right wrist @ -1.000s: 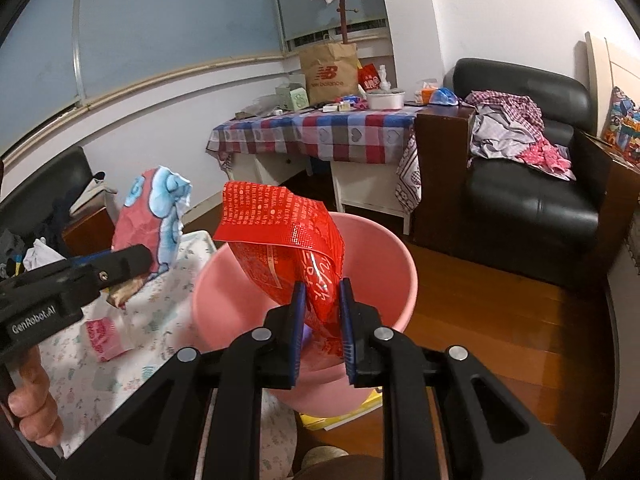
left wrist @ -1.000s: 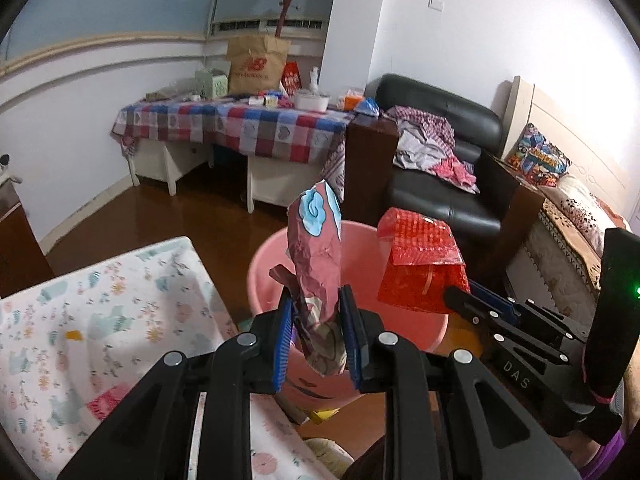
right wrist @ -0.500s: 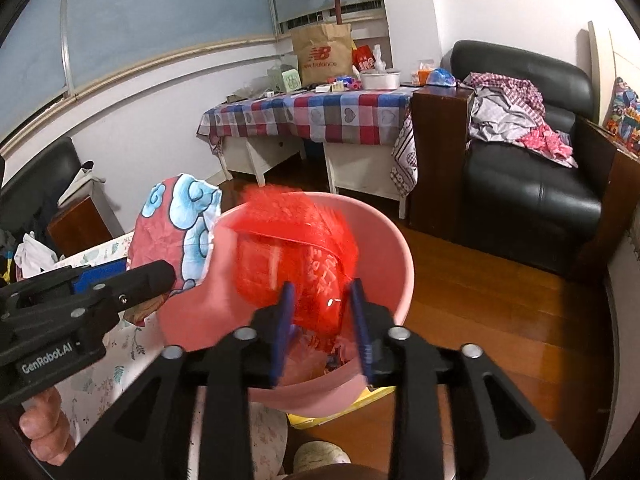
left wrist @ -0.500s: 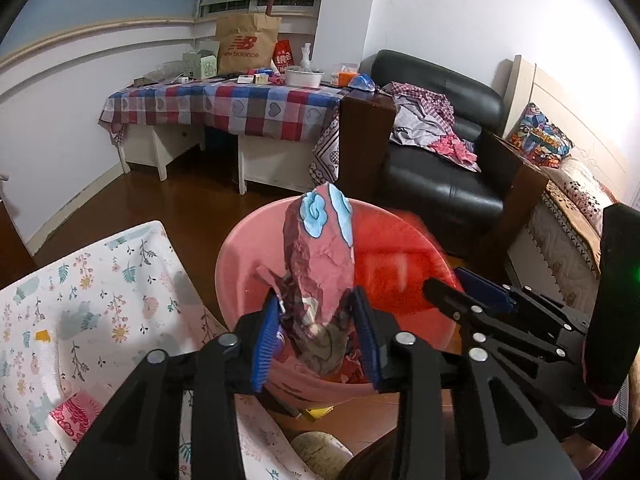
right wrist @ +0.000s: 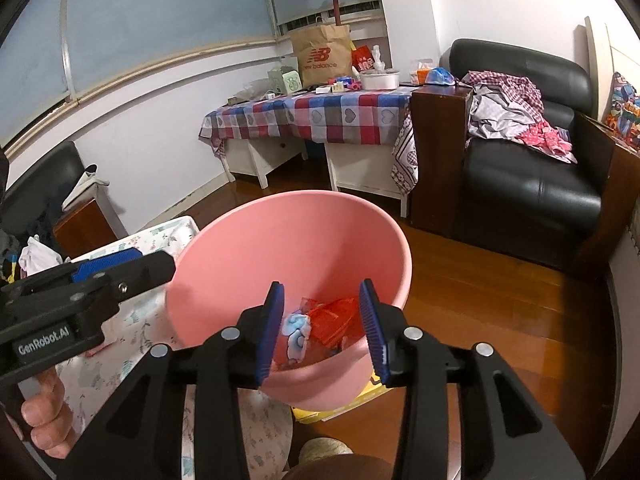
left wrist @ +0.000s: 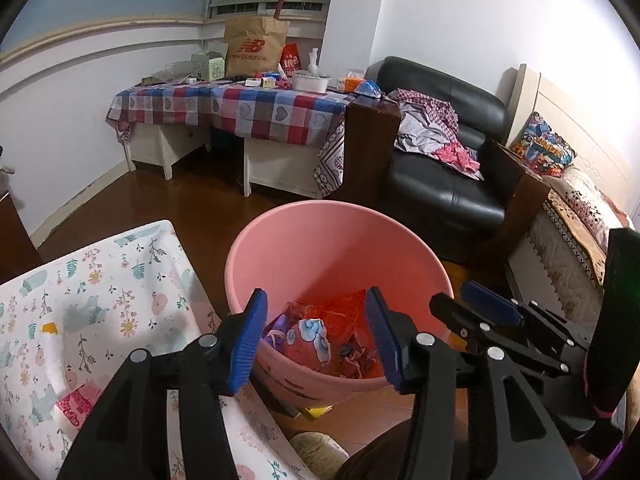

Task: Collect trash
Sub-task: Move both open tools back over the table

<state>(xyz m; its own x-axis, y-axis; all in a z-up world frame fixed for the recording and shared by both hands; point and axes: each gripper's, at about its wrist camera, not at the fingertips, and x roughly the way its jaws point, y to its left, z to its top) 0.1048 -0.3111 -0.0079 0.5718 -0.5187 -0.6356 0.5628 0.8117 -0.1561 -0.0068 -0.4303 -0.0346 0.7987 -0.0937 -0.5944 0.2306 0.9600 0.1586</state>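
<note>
over the pink bucket (left wrist: 320,240): smooth round plastic, wide mouth, beside the floral-cloth bench (left wrist: 80,300). inside, at the bottom: crinkly red foil wrapper (left wrist: 340,308) and a red packet with blue clouds (left wrist: 310,340), both lying loose. left hand-held gripper (left wrist: 316,338) above the near rim, jaws apart and opening, nothing between them. right hand-held gripper (right wrist: 322,328) likewise, opening, empty. best to keep both clear above the rim, confirm nothing clings to the ribbed blue pads (right wrist: 370,320), then turn toward the pink scrap (left wrist: 78,404) on the bench.
</note>
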